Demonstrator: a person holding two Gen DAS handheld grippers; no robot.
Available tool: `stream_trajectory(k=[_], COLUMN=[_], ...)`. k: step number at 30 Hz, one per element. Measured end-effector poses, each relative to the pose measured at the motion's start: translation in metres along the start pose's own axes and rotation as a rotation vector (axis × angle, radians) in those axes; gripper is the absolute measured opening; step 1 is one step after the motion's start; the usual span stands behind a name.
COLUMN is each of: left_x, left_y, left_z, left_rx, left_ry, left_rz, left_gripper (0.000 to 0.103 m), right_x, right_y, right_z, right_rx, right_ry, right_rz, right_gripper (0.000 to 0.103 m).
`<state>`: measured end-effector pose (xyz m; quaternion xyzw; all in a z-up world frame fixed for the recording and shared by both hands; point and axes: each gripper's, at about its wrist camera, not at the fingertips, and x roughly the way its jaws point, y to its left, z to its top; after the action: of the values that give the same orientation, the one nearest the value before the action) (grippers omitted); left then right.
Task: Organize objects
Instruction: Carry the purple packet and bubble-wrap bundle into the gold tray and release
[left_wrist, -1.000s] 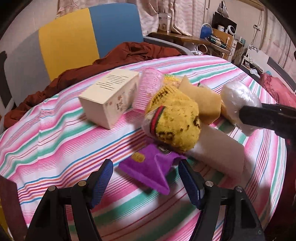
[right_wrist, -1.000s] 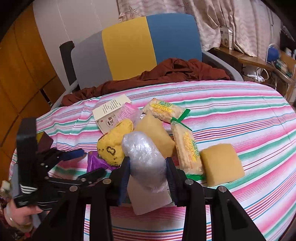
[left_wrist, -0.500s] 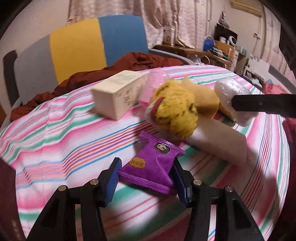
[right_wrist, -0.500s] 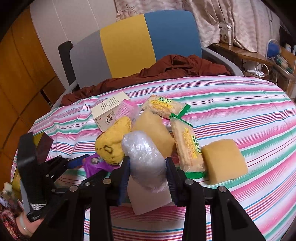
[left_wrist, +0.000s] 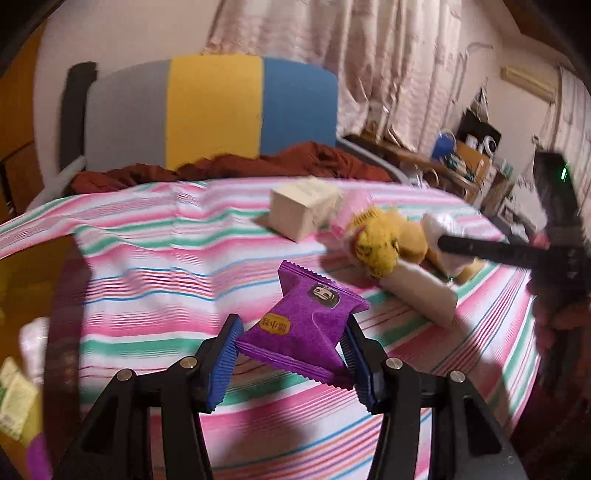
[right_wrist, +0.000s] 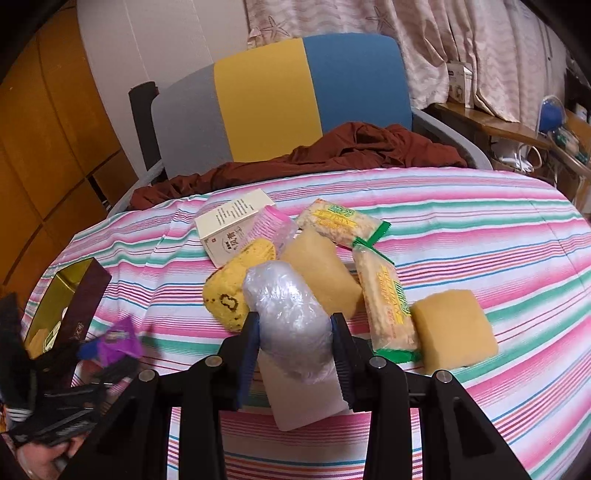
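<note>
While the purple packet is pinched crosswise between the left gripper pads, lifted near the table's left edge, the gold-lined box at that edge is judged nearest. Farther in, the clear-wrapped bundle is clamped by the right gripper at the pile's near side.

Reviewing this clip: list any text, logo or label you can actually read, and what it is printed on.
Purple foil snack packet in the left hand-held gripper: gold label and round logo, characters too blurred.
White cardboard box: printed lines and large characters, unreadable.
Green-edged cracker packets: yellow lettering, too blurred.
Yellow sponge-like cake: dark mark, no words.
</note>
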<state>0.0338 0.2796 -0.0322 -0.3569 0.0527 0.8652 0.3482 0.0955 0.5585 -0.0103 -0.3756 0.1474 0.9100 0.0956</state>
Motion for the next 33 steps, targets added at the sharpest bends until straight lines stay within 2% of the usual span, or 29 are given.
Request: stream_trajectory(k=[6, 11, 14, 19, 25, 33], left_x=[-0.039, -0.064, -0.073, -0.075, -0.074, -0.069], left_y=[0.057, 0.115, 0.146, 0.187, 0.232, 0.274], left_z=[0.008, 0.009, 0.008, 0.005, -0.006, -0.013], left_rx=[-0.112, -0.217, -0.271, -0.334, -0.408, -0.509], left_ry=[-0.055, -0.086, -0.091, -0.081, -0.059, -0.028], left_rz=[0.077, 0.154, 0.194, 0.258, 0.308, 0.307], left_gripper=[0.055, 0.055, 0.055, 0.055, 0.055, 0.055], right_x=[-0.001, -0.008, -0.007, -0.004, -0.010, -0.010], right_y=[0.022, 0.054, 0.073, 0.113, 0.176, 0.241], right_z=[-0.006, -0.013, -0.016, -0.022, -0.030, -0.043], right_rx=[-0.072, -0.189, -0.219, -0.242, -0.331, -0.377], right_ry=[-0.035, -0.077, -0.065, -0.035, -0.044, -0.025], right_rz=[0.026, 0.036, 0.064, 0.131, 0.217, 0.319], right_gripper=[0.038, 0.038, 0.038, 0.038, 0.038, 0.038])
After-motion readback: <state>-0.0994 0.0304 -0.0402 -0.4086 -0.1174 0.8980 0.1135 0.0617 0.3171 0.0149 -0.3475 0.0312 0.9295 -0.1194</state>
